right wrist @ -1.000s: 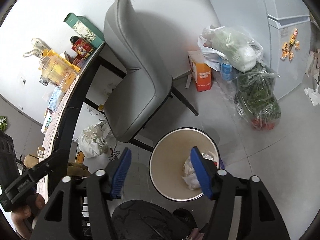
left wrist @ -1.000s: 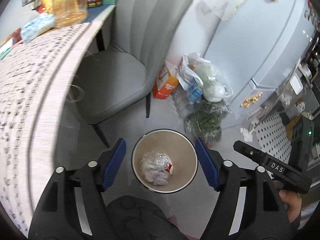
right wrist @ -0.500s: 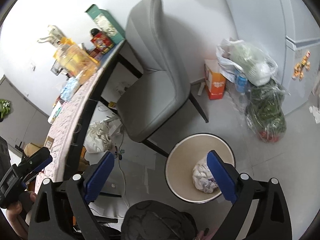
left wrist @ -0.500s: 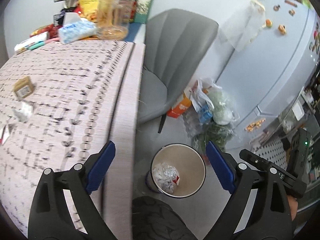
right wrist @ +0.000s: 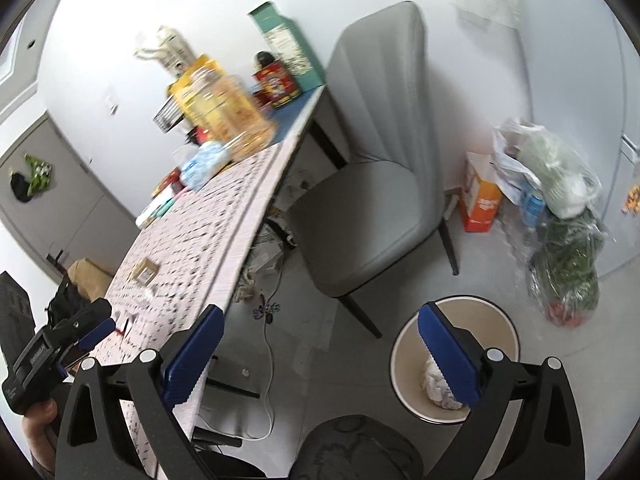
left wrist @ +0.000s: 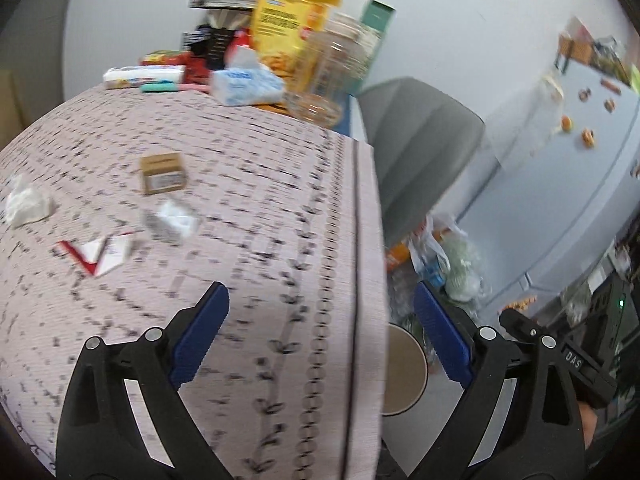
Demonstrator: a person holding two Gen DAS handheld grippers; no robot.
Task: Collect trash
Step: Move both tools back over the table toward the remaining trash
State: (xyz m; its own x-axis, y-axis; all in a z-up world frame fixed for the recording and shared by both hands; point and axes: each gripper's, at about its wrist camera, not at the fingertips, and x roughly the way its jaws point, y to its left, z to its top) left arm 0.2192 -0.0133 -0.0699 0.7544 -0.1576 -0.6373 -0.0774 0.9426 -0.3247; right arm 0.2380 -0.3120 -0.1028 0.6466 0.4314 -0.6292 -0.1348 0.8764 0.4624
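Note:
My left gripper (left wrist: 318, 292) is open and empty above the patterned table (left wrist: 280, 184), near its right edge. Ahead of it lie a small cardboard box (left wrist: 163, 172), a crumpled white packet (left wrist: 172, 222), a red-and-white wrapper (left wrist: 100, 254) and a white tissue wad (left wrist: 26, 204). My right gripper (right wrist: 319, 312) hangs over the floor beside the table, its jaws opening with nothing between them. The beige bin (right wrist: 496, 320) stands on the floor under its right finger, with crumpled white trash (right wrist: 434, 382) inside. The left wrist view shows only part of the bin (left wrist: 404, 372) past the table edge.
A grey chair (right wrist: 368, 208) stands by the table. Grocery bags (right wrist: 560, 184) and an orange carton (right wrist: 482, 200) sit on the floor by the fridge (left wrist: 580, 184). A jar (left wrist: 340, 68), a yellow bag (left wrist: 288, 20) and a tissue pack (left wrist: 244, 86) crowd the table's far end.
Both grippers rose and swung left from over the bin toward the table. Their jaws spread wider. The left view now looks across the tabletop, with the bin mostly hidden.

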